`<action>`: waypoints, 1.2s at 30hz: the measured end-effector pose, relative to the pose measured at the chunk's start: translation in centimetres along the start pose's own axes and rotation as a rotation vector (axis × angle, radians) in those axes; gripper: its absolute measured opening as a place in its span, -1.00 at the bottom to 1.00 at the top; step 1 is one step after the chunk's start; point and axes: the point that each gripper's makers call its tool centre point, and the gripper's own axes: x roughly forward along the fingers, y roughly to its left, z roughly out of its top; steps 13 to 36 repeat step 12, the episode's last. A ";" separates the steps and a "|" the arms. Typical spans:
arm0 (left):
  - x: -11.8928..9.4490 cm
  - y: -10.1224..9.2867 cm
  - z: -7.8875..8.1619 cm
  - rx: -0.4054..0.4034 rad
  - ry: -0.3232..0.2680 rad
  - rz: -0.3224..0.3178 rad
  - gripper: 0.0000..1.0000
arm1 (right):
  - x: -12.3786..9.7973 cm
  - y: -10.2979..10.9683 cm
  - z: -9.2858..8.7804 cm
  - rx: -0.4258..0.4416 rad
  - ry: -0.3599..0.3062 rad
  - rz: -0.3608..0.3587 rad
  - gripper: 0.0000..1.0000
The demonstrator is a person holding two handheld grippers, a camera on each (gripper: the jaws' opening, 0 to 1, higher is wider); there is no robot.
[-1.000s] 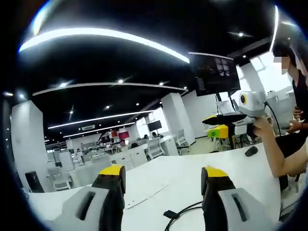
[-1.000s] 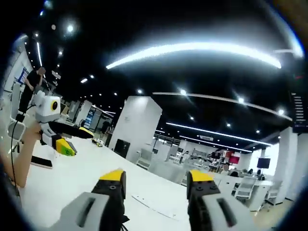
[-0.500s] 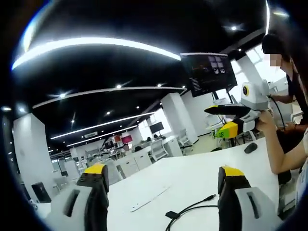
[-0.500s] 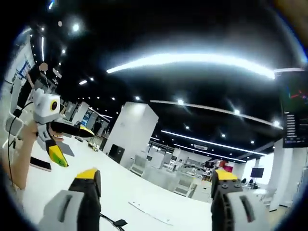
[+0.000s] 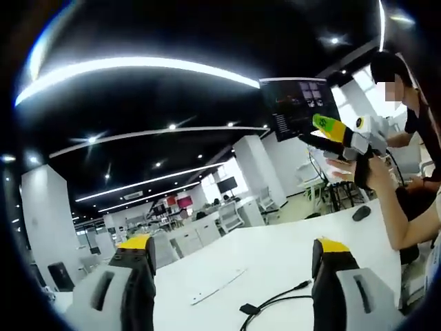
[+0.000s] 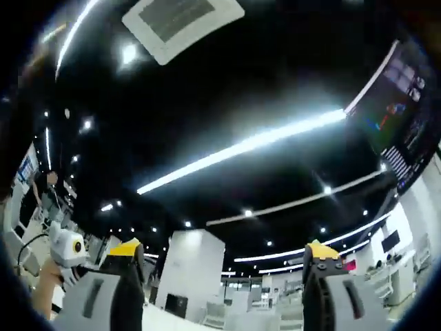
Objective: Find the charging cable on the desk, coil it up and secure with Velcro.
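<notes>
The white desk (image 5: 275, 255) stretched away from the left gripper (image 5: 234, 276), whose yellow-tipped jaws stood wide apart with nothing between them. On the desk just ahead of those jaws lay the black charging cable (image 5: 275, 302), uncoiled, its long axis running from a blocky end near the left jaw toward a small plug near the right jaw. Beyond it a thin pale strip (image 5: 217, 286) lay flat on the desk, apart from the cable. Farther right a dark mouse (image 5: 360, 213) sat near the desk edge. The right gripper (image 5: 337, 138) was raised above the desk in the person's hand (image 5: 365, 169), tilted upward; in its own view its jaws were spread wide and empty against the ceiling lights (image 6: 241, 148).
</notes>
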 end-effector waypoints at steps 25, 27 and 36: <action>0.1 -0.1 0.0 0.013 0.000 -0.010 0.87 | 0.3 2.6 0.2 0.200 -0.026 0.184 0.90; 0.1 -0.1 0.0 0.013 0.000 -0.010 0.87 | 0.3 2.6 0.2 0.200 -0.026 0.184 0.90; 0.1 -0.1 0.0 0.013 0.000 -0.010 0.87 | 0.3 2.6 0.2 0.200 -0.026 0.184 0.90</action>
